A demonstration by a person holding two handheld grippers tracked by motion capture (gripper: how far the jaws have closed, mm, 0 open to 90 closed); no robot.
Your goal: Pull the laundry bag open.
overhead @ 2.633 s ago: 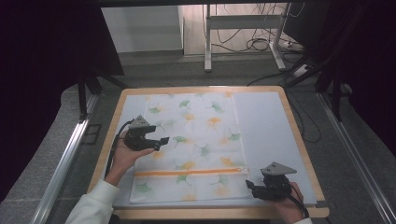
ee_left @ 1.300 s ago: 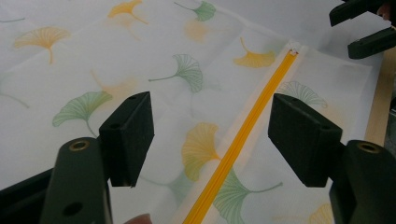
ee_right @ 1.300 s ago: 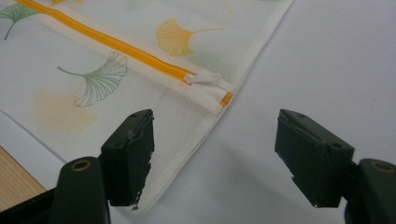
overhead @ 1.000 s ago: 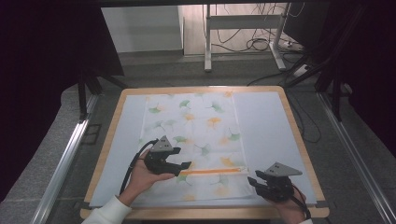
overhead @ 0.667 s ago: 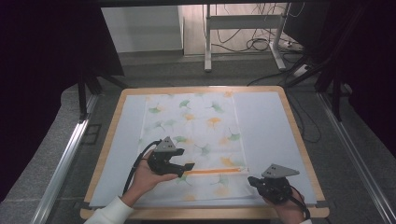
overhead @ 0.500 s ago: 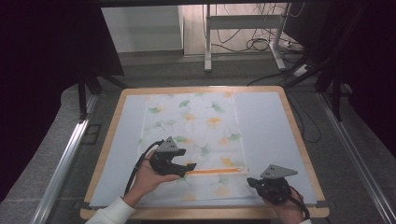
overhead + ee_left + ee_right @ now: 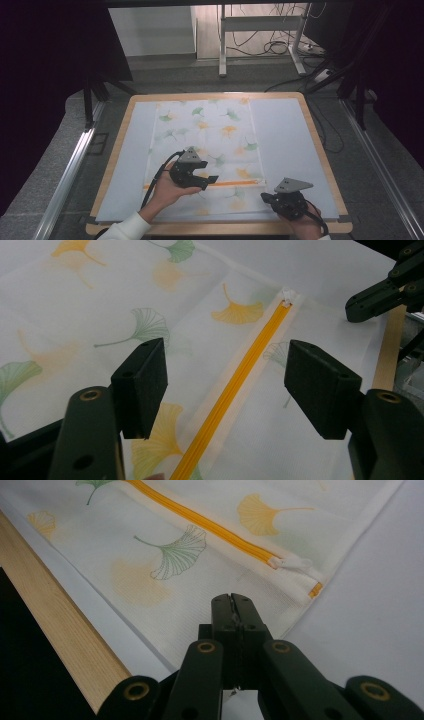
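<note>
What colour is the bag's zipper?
Orange-yellow zipper on the white leaf-print bag; clearest in the left gripper view.

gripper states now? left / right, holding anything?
Left gripper: open, jaws straddling the orange zipper, holding nothing.
Right gripper: shut on the mesh bag near its corner.

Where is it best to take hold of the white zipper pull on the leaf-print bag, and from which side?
Grip the small white zipper pull by its loose tab, probably from the bag's near right corner. It lies flat at the right end of the orange zipper, so tongs should come low and pinch it across its width. The right tongs are shut on the bag edge close beside it.
</note>
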